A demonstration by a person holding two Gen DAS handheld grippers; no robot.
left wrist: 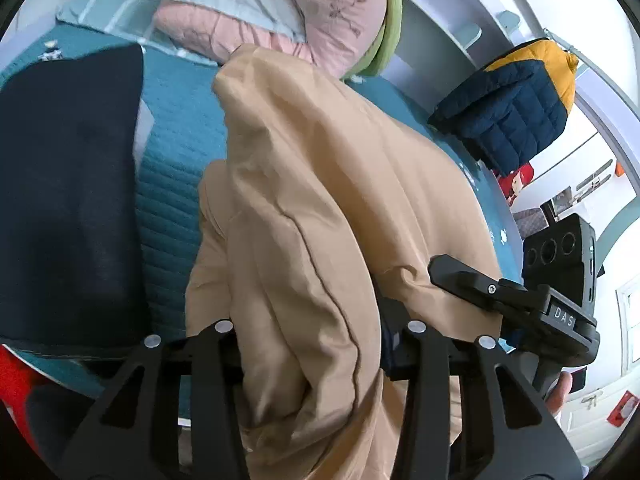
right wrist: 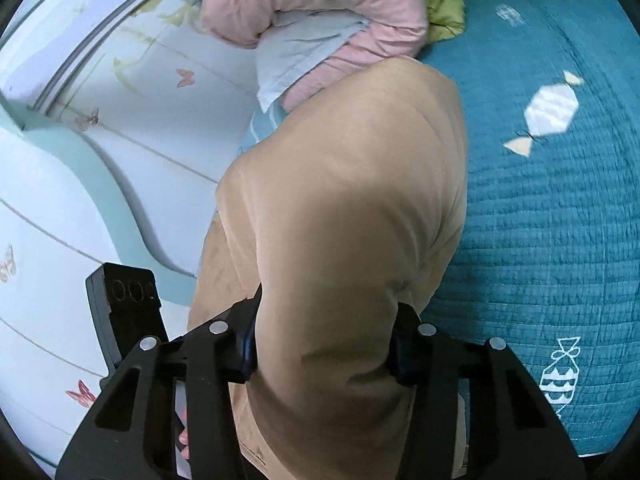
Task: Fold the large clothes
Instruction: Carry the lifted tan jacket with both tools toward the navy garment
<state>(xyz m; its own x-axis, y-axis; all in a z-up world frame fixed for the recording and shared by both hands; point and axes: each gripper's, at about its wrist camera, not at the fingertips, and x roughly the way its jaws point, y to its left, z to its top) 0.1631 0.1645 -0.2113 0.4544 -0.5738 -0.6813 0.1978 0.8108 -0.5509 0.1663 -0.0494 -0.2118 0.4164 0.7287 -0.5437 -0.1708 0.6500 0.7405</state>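
- In the left wrist view we see our left gripper (left wrist: 316,344) at the bottom of the frame, its fingers clenched on a thick bunch of the tan garment (left wrist: 320,184), which fills the middle of the picture.
- The garment runs from between the fingers up toward the upper middle of the frame, draped over the teal bedspread (left wrist: 176,168).
- At the right of that view, our right gripper (left wrist: 444,270) reaches in, its tip pressed against the tan cloth.
- A dark navy cloth (left wrist: 68,184) lies flat at the left of the frame, apart from the tan garment.
- Pink bedding (left wrist: 336,16) is heaped at the top, and a navy and yellow puffer jacket (left wrist: 516,108) sits at the upper right.
- In the right wrist view our right gripper (right wrist: 324,344) at the bottom grips a fold of the tan garment (right wrist: 344,200), the cloth bulging upward between the fingers.
- The teal bedspread (right wrist: 552,208) with white candy shapes fills the right side; pink bedding (right wrist: 320,12) lies at the top.
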